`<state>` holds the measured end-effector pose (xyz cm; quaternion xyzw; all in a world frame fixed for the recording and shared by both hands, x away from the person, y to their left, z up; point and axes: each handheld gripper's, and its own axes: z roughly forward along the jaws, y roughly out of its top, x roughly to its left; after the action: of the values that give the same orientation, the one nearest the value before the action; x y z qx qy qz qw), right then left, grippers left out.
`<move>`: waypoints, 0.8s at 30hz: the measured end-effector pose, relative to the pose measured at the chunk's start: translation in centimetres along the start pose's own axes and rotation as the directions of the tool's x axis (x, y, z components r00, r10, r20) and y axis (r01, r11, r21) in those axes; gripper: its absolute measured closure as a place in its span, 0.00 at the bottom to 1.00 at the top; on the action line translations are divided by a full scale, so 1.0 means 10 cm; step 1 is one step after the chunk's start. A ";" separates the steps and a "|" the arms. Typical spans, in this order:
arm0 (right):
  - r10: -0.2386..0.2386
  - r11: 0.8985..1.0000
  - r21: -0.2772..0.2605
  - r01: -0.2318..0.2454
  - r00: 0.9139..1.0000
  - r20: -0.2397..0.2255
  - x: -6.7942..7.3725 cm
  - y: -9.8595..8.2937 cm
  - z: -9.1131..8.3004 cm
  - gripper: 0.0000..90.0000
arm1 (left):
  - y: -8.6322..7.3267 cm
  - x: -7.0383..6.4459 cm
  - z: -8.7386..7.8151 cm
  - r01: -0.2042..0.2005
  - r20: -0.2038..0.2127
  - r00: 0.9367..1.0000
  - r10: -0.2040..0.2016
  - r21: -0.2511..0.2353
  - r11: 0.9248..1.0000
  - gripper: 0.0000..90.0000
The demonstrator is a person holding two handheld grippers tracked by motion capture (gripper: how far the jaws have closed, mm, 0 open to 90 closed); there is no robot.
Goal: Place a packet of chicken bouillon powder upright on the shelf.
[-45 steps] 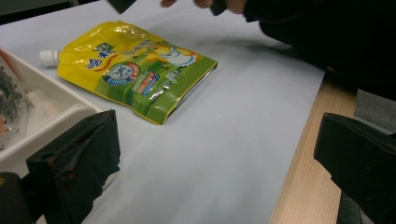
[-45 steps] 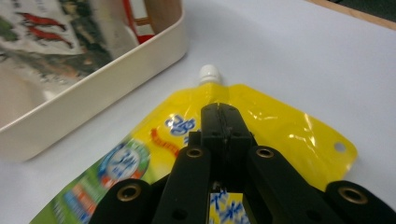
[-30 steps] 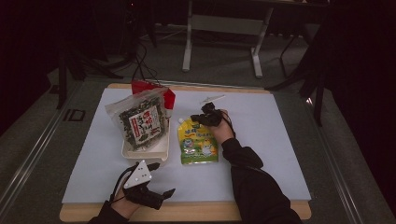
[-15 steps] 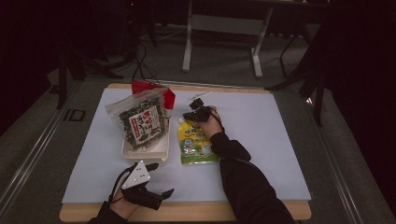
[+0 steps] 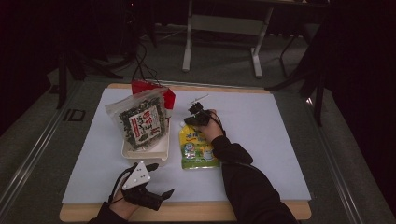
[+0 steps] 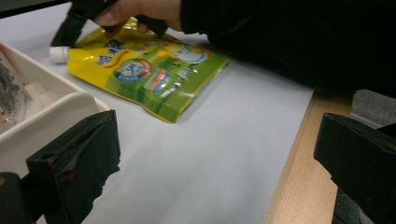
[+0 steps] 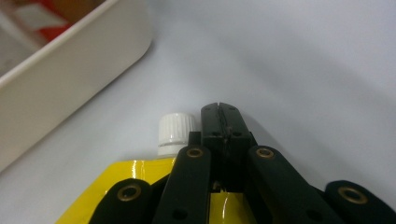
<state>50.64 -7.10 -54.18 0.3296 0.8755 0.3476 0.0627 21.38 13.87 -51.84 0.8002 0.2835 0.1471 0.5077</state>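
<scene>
At the near edge, six o'clock: left tongs [image 5: 156, 195] rest low over the surface [image 5: 261, 140], held in a hand, a grey three-cornered plate on top.
Left tongs, state: spread wide, nothing between them; in the left gripper view one black jaw stands at each lower corner with bare white sheet between.
Wooden rim: a strip of bare wood shows along the near edge of the surface, beyond the white sheet [image 6: 210, 158].
White tray [image 5: 161, 150]: at about ten o'clock from the left tongs, near them but apart; its rounded corner shows just beyond one jaw in the left gripper view.
Yellow-green pouch [image 5: 196, 148]: lies flat near the middle of the surface, just beside the tray at its three o'clock, white cap [image 7: 176, 131] pointing to twelve o'clock.
Right arm: a dark sleeve comes in from five o'clock and lies across the pouch's near right corner.
Right tongs [image 5: 192, 117]: at the pouch's far end, low over its top edge.
Right tongs, state: pressed together, tips meeting just beside the cap, at its three o'clock in the right gripper view; whether they touch it I cannot tell.
Seaweed packet [image 5: 139, 122]: leans in the tray, tilted.
Red packet [image 5: 169, 97]: behind the seaweed packet, toward twelve o'clock.
</scene>
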 end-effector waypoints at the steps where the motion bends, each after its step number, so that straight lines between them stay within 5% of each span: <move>1: 0.004 1.000 -0.003 -0.004 1.000 -0.003 0.01 -0.03 -0.02 1.00 | 0.00 0.00 0.00 0.001 0.001 1.000 -0.001 -0.001 1.000 0.02; 24: -0.017 1.000 0.000 0.017 0.999 -0.036 0.39 -0.63 -0.48 1.00 | 0.02 -0.04 0.06 -0.010 0.009 1.000 0.010 0.011 1.000 0.02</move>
<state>42.58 -10.83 -54.22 0.3160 0.8793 0.3529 0.0499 21.42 13.13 -51.88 0.8049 0.2781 0.1446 0.5039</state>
